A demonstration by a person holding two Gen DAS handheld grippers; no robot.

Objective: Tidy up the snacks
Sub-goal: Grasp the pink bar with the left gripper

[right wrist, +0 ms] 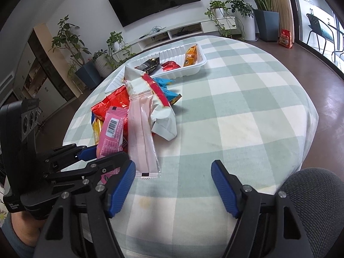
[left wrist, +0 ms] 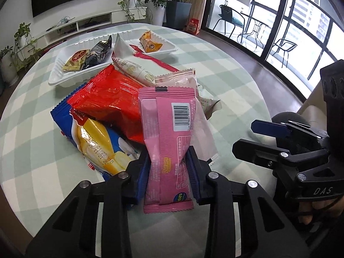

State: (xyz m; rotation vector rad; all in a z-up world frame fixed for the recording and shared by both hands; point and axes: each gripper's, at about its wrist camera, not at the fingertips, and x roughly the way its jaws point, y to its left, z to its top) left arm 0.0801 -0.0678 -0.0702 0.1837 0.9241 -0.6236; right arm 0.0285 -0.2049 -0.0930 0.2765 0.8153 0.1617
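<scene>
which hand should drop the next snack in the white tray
Left. The left claw is already pinched on the pink packet, so it only has to carry it to the white tray. The right claw is open and empty over bare tablecloth.

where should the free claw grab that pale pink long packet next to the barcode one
Grip the pale pink packet across its narrow width near the sealed end closest to the right claw, coming from above and the near side. It lies flat and long on the tablecloth, its near end bare; the far end sits tucked under the white wrapper.
</scene>
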